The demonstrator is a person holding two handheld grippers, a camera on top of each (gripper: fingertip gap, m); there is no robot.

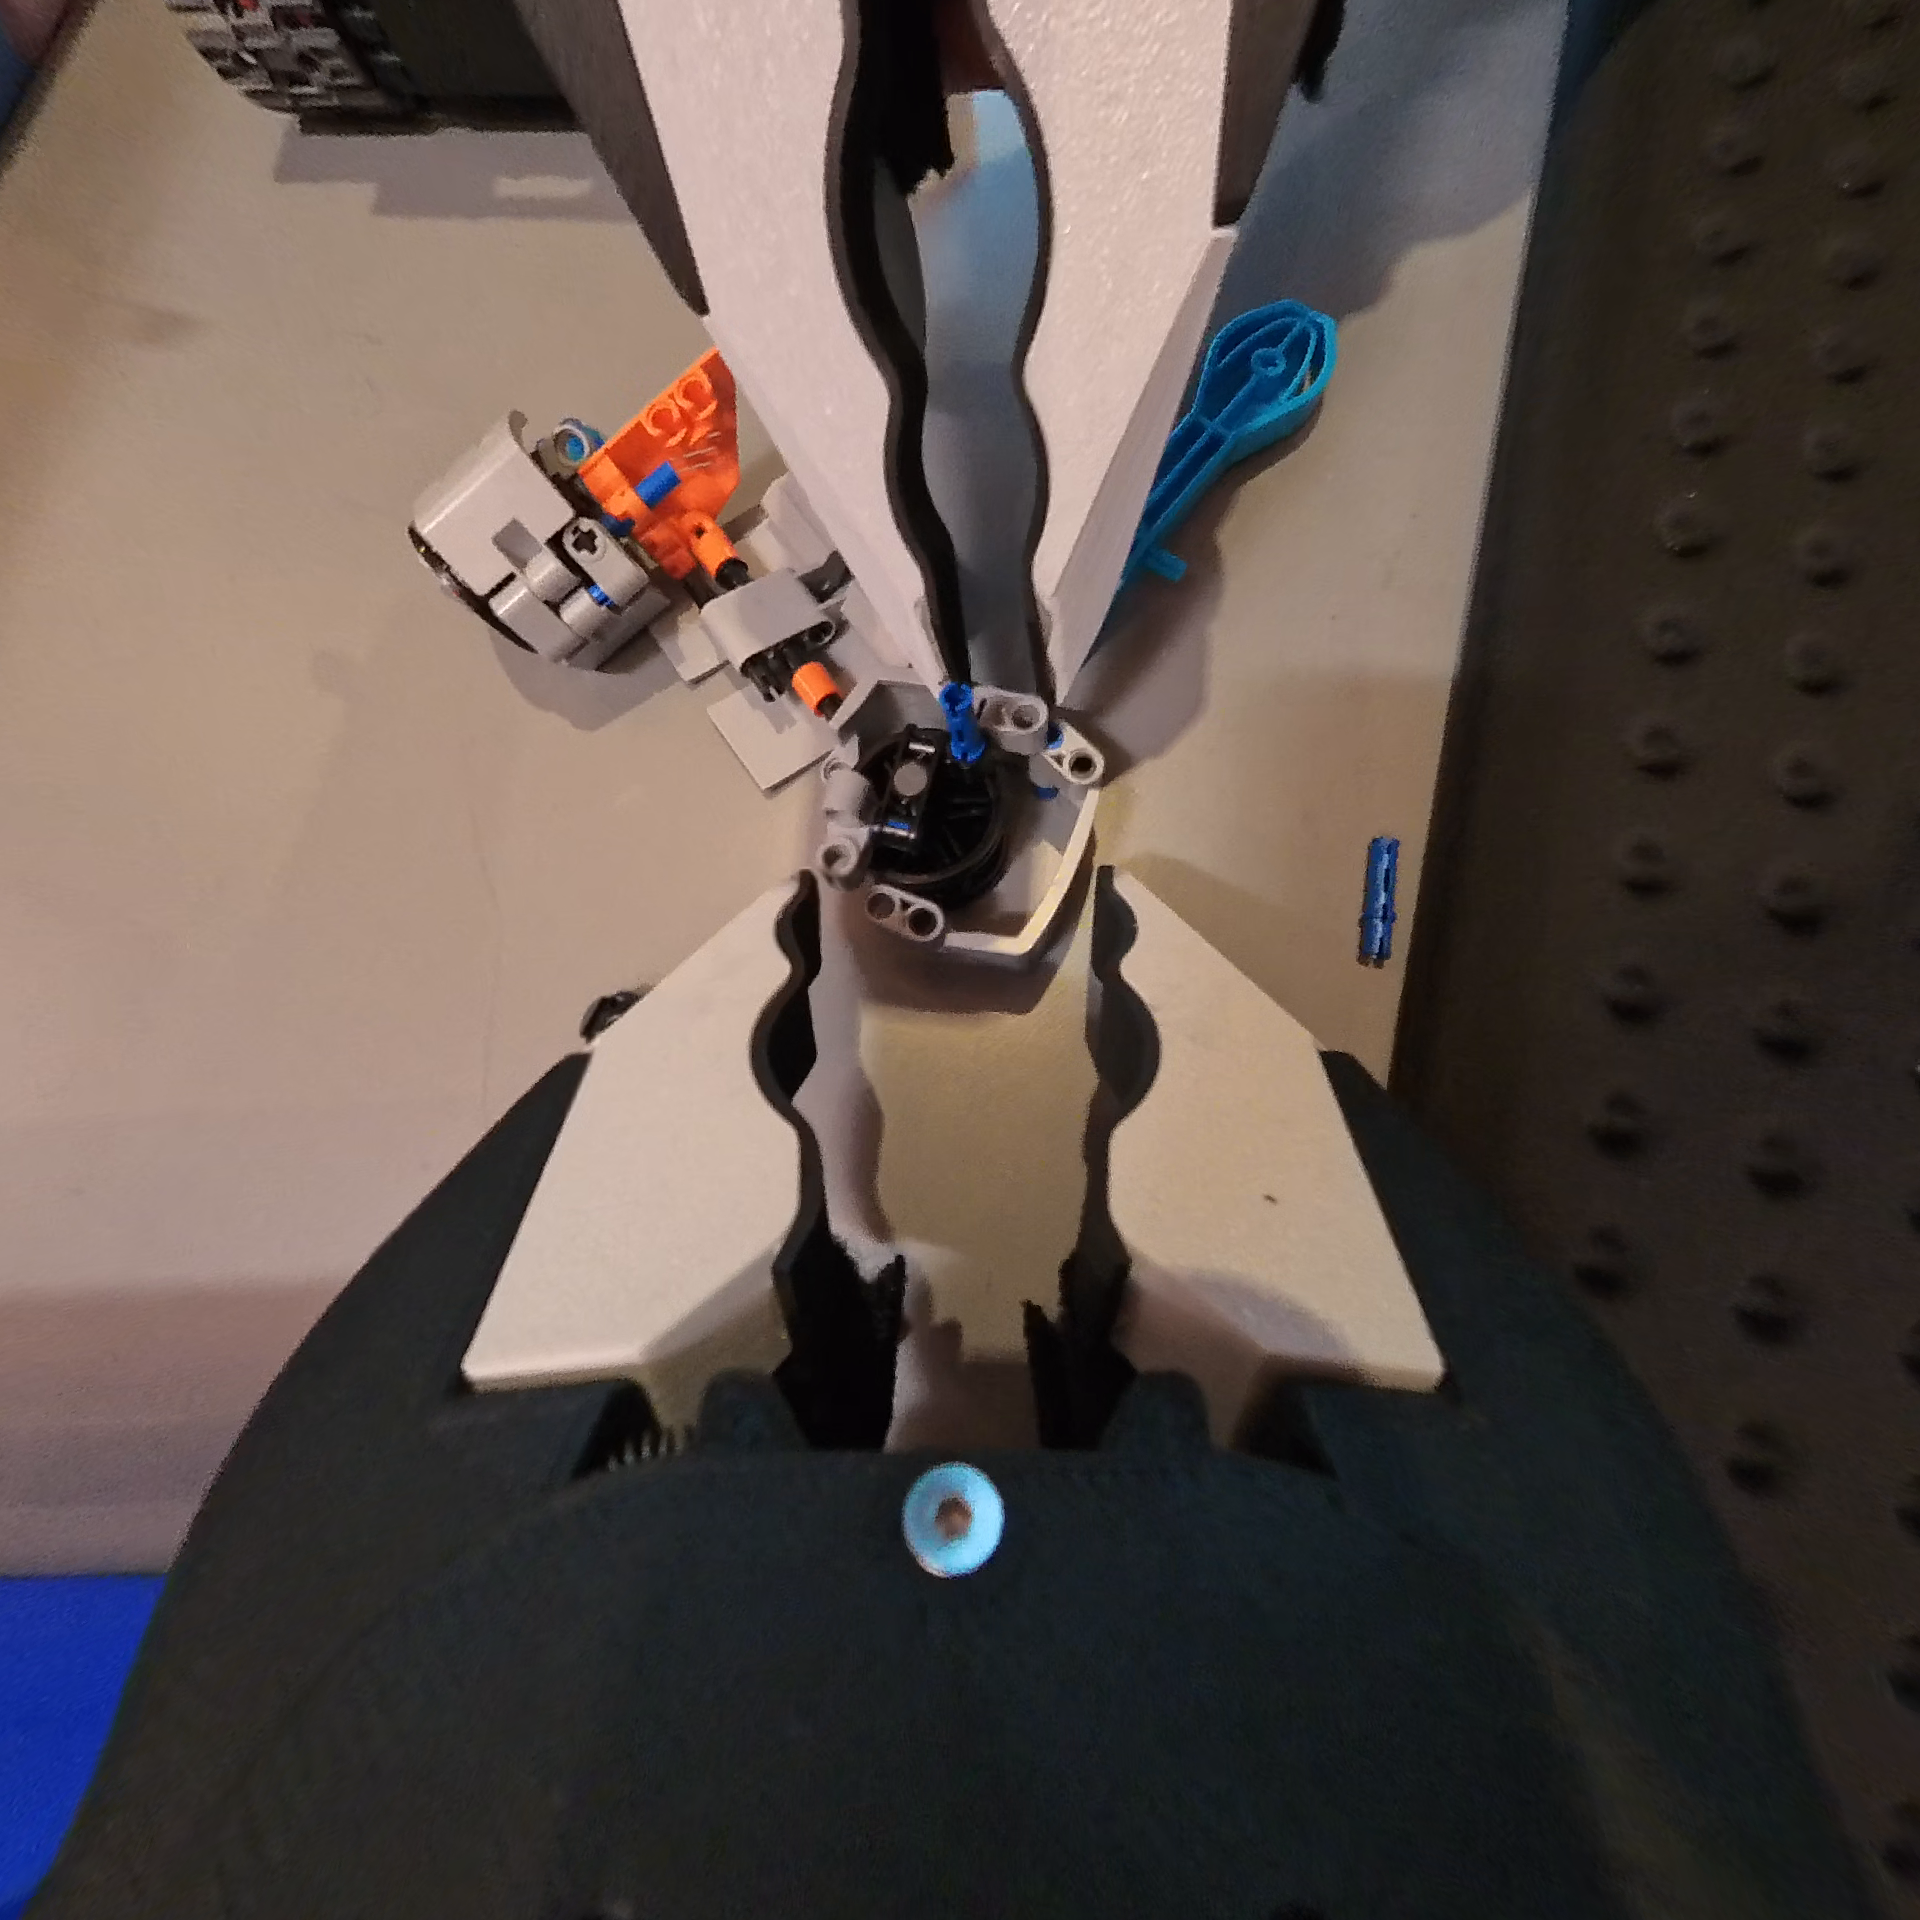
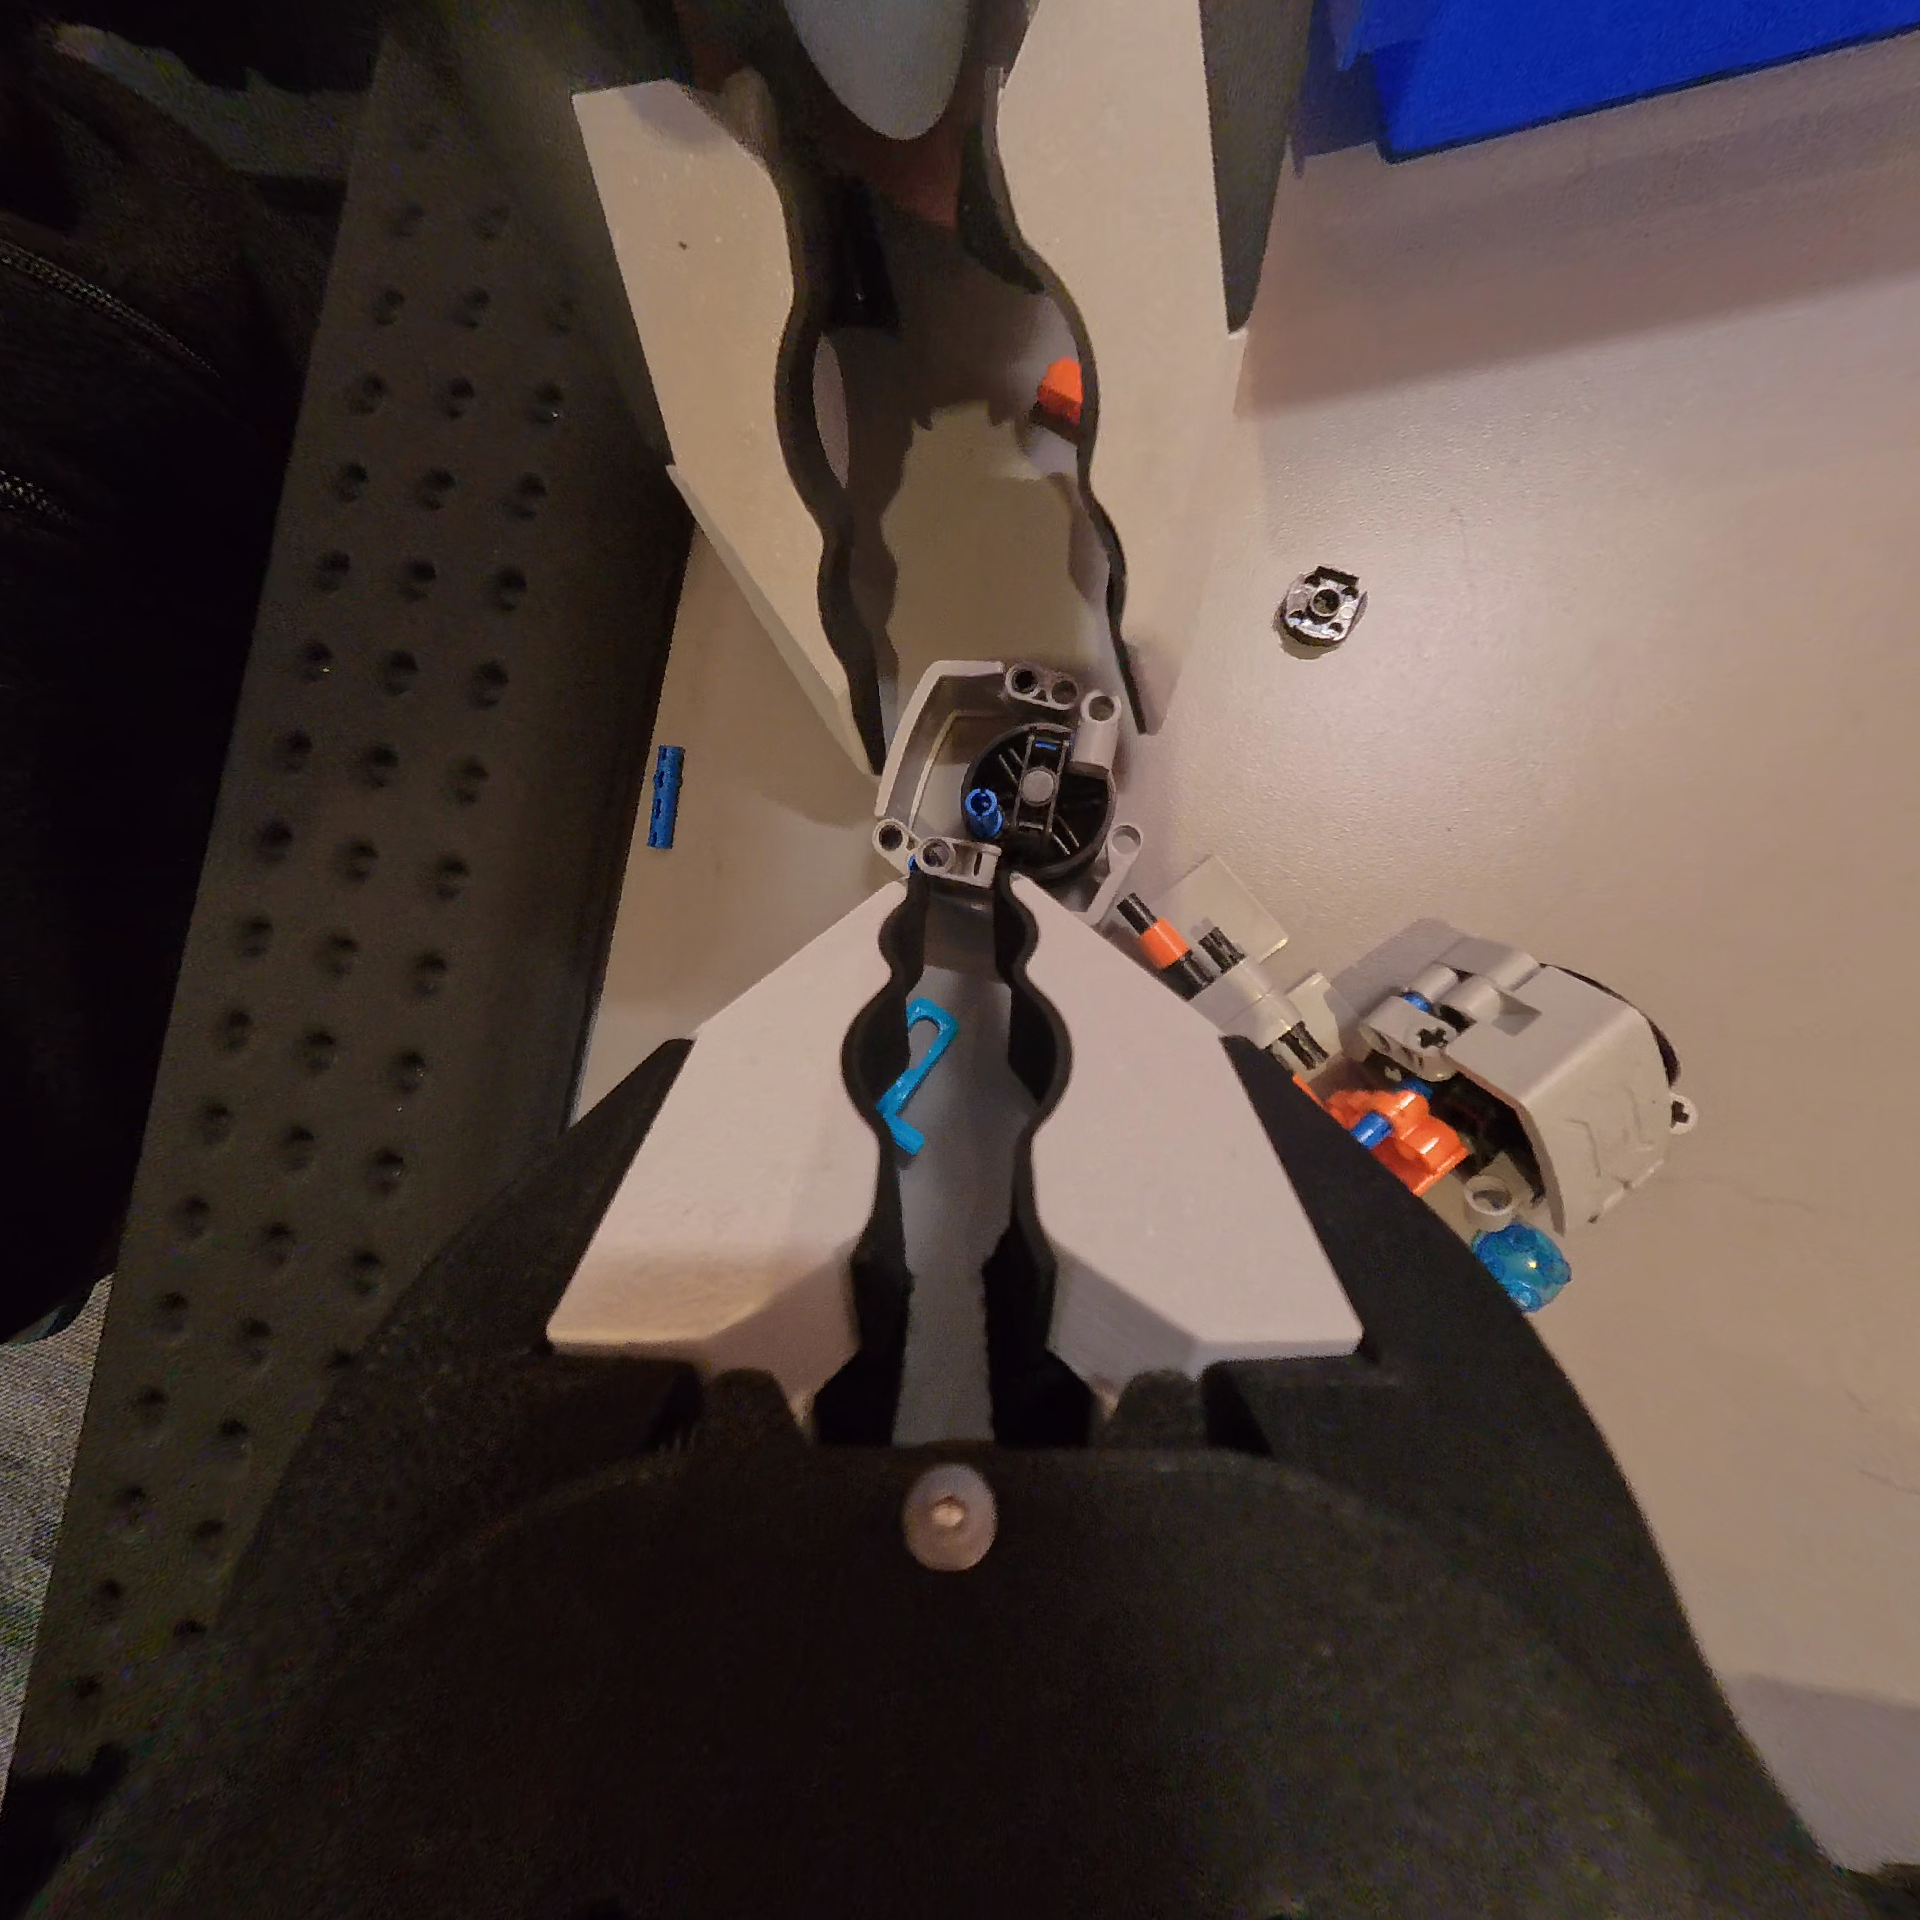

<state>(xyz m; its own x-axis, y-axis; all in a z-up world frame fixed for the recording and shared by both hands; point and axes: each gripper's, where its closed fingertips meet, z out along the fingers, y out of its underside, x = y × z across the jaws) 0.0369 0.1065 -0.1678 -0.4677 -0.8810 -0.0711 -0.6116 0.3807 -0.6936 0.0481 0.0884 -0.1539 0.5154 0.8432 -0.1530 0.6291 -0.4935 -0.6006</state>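
A brick-built model lies on the beige table: a grey block with orange parts (image 1: 520,540) (image 2: 1558,1081) is joined by an axle to a grey shell (image 1: 1055,894) (image 2: 914,727) around a black wheel (image 1: 935,821) (image 2: 1081,800). My left gripper (image 1: 954,883) (image 2: 1003,738) is closed on the shell's sides. My right gripper (image 2: 956,883) (image 1: 1003,681) comes from the opposite side. It is shut on a small grey beam (image 2: 961,857) (image 1: 1013,712) at the shell's rim, beside a blue pin (image 1: 961,717) (image 2: 982,810).
A loose blue pin (image 1: 1379,899) (image 2: 667,795) lies by a dark perforated mat (image 1: 1714,727) (image 2: 364,727). A teal tool (image 1: 1236,416) lies under the right gripper. A small dark round piece (image 2: 1322,608), a clear blue stud (image 2: 1522,1268) and a blue bin (image 2: 1558,62) are nearby. My left and right fingertips are right by each other.
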